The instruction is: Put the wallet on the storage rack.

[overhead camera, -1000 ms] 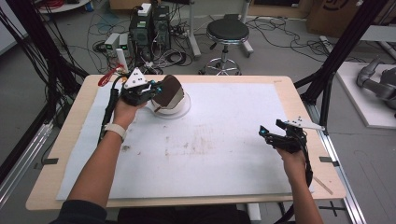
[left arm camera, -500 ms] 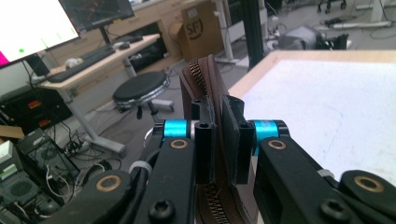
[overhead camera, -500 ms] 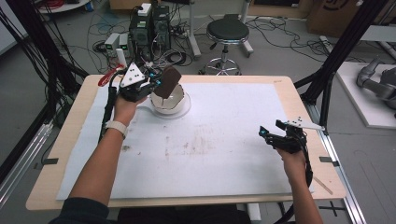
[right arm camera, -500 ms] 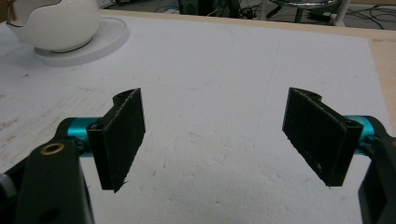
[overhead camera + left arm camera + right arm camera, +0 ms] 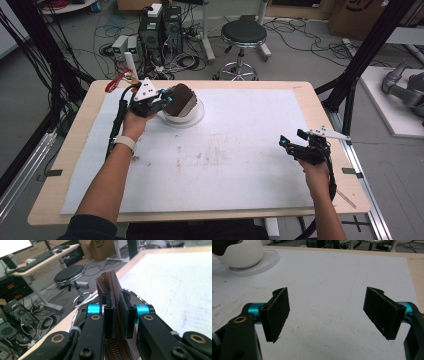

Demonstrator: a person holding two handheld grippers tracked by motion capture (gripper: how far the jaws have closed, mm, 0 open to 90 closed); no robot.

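A brown zippered pouch (image 5: 181, 100) hangs over a white bowl (image 5: 172, 118) that stands on a white plate (image 5: 199, 116) at the table's far left. My left gripper (image 5: 162, 100) is shut on the pouch. In the left gripper view the jaws pinch its zipper edge (image 5: 108, 283), which stands upright between them. My right gripper (image 5: 291, 137) rests low at the table's right side, open with nothing between its pads (image 5: 277, 312). In the right gripper view the bowl (image 5: 243, 255) and plate (image 5: 265, 262) sit far off at the top left.
A white mat (image 5: 240, 160) covers most of the wooden table (image 5: 320, 105). A black stool (image 5: 243, 35), computer boxes (image 5: 160, 27) and cables stand on the floor beyond the far edge. Black frame posts (image 5: 360, 60) rise at the right.
The left gripper lifted the pouch a little away from me, then brought it back down over the bowl. The right gripper has stayed where it was.
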